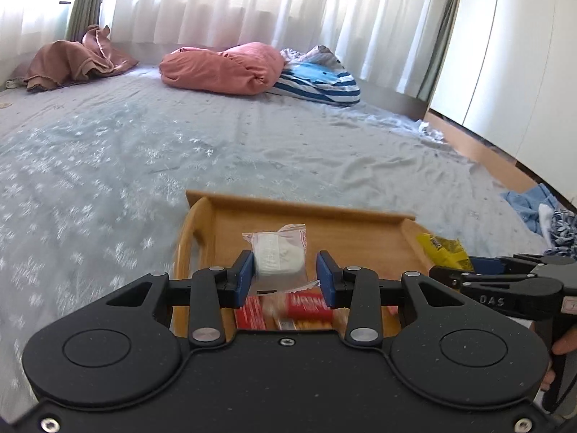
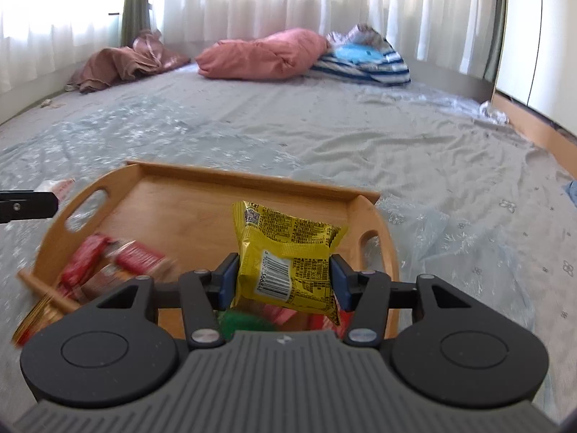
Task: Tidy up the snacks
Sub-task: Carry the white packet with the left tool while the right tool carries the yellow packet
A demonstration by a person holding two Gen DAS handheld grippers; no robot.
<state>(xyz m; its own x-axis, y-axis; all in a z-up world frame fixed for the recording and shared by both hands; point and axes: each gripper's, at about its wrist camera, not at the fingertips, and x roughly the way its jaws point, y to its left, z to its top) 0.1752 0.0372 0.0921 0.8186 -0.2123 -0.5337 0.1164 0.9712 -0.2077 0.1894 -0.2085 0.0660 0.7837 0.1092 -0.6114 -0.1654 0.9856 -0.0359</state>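
Note:
A wooden tray [image 1: 299, 205] with cut-out handles lies on the bed, and its far half shows bare wood [image 2: 202, 213]. My left gripper [image 1: 286, 274] hovers above its near end, shut on a clear packet [image 1: 279, 256] with a white snack inside. My right gripper [image 2: 285, 278] is shut on a yellow snack packet [image 2: 285, 249], both blue pads pressing its sides over the tray. Red snack packets [image 2: 137, 259] and a green one [image 2: 241, 321] lie in the tray's near part. The left wrist view shows the yellow packet [image 1: 441, 249] at the right.
A grey-blue patterned bedsheet [image 1: 108, 166] surrounds the tray. At the far end lie a pink pillow [image 1: 223, 68], a brown cloth [image 1: 72, 61] and a striped blue blanket [image 1: 321, 83]. A wooden bed edge [image 1: 479, 148] and blue cloth [image 1: 530, 205] lie to the right.

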